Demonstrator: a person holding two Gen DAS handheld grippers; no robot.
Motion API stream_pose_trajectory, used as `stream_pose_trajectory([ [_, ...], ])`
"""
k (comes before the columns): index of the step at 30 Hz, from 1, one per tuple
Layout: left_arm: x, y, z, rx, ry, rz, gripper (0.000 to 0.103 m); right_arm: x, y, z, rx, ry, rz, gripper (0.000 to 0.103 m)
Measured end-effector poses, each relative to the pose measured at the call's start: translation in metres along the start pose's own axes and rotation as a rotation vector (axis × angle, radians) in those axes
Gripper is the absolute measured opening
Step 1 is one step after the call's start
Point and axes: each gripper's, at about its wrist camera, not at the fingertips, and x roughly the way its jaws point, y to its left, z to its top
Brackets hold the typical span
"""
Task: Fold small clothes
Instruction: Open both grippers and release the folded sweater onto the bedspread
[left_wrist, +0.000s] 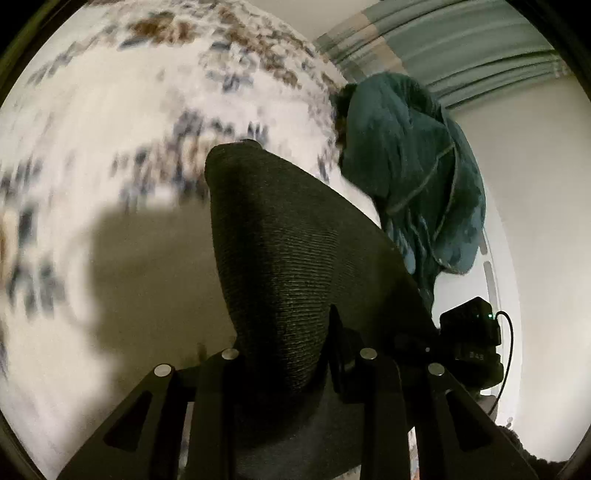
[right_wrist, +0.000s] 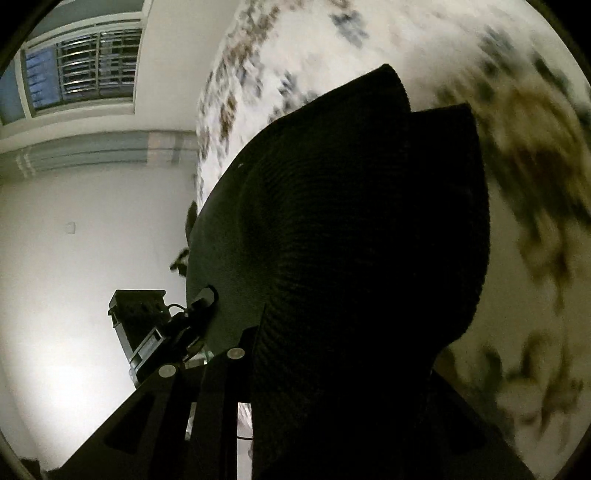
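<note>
Both of my grippers have hold of one dark ribbed knit garment (left_wrist: 280, 258), which hangs above a bed cover printed with blurred blue and brown blotches (left_wrist: 110, 122). My left gripper (left_wrist: 295, 354) has its fingers drawn close and pinching the lower edge of the knit; from that pinch the cloth rises away from me in a broad tongue, its rounded far end over the bed cover. My right gripper (right_wrist: 258, 350) grips the same garment (right_wrist: 351, 240) likewise, its fingers nearly buried in the dark folds, so I see only the near linkage and the cloth bunched thickly between and over them; here the knit lies in two overlapping layers, one edge stepped behind the other. To the right of the garment in the left wrist view a teal cloth (left_wrist: 413, 173) lies heaped by the edge of the bed cover, near a pale wall. To the left of the garment in the right wrist view the other gripper's body (right_wrist: 147, 332) shows with its fingertip meeting the knit, and farther off a barred window (right_wrist: 85, 62) sits high on the wall.
</note>
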Motion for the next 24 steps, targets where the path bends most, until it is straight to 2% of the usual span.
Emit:
stream_pose_trajectory([
  [5, 0.018, 0.018, 0.088, 0.027, -0.02, 0.03, 0.024, 0.032, 0.036, 0.079, -0.005, -0.051, 0.025, 0.021],
  [10, 0.052, 0.054, 0.153, -0.008, 0.007, 0.047, 0.025, 0.079, 0.053, 0.161, -0.014, -0.066, -0.005, 0.021],
  [11, 0.06, 0.062, 0.162, -0.007, 0.023, 0.061, 0.025, 0.085, 0.053, 0.172, -0.013, -0.069, -0.013, 0.021],
  [13, 0.078, 0.076, 0.176, -0.006, 0.061, 0.152, 0.035, 0.106, 0.053, 0.197, -0.005, -0.071, -0.024, 0.021],
  [14, 0.087, 0.084, 0.179, -0.021, 0.084, 0.186, 0.035, 0.115, 0.049, 0.21, -0.001, -0.067, -0.05, 0.023],
  [15, 0.098, 0.095, 0.18, -0.045, 0.116, 0.235, 0.035, 0.124, 0.046, 0.218, 0.012, -0.064, -0.083, 0.026],
  [16, 0.102, 0.102, 0.18, -0.057, 0.129, 0.268, 0.036, 0.13, 0.041, 0.225, 0.033, -0.069, -0.134, 0.036],
  [17, 0.105, 0.107, 0.177, -0.061, 0.129, 0.293, 0.041, 0.132, 0.036, 0.23, 0.043, -0.076, -0.201, 0.052],
  [18, 0.103, 0.106, 0.175, -0.053, 0.115, 0.298, 0.05, 0.136, 0.038, 0.235, 0.037, -0.089, -0.261, 0.062],
  [19, 0.098, 0.1, 0.17, -0.016, 0.084, 0.328, 0.065, 0.136, 0.037, 0.236, 0.026, -0.1, -0.329, 0.078],
  [20, 0.096, 0.093, 0.165, 0.022, 0.069, 0.38, 0.074, 0.136, 0.038, 0.234, 0.001, -0.112, -0.386, 0.08],
  [21, 0.094, 0.088, 0.161, 0.046, 0.063, 0.419, 0.094, 0.131, 0.036, 0.232, -0.028, -0.12, -0.425, 0.08],
  [22, 0.092, 0.081, 0.154, 0.079, 0.053, 0.462, 0.1, 0.13, 0.04, 0.228, -0.078, -0.133, -0.507, 0.083],
  [23, 0.09, 0.073, 0.146, 0.115, 0.04, 0.509, 0.1, 0.134, 0.05, 0.225, -0.134, -0.147, -0.604, 0.096],
  [24, 0.088, 0.066, 0.138, 0.149, 0.027, 0.554, 0.1, 0.135, 0.053, 0.219, -0.176, -0.159, -0.67, 0.102],
])
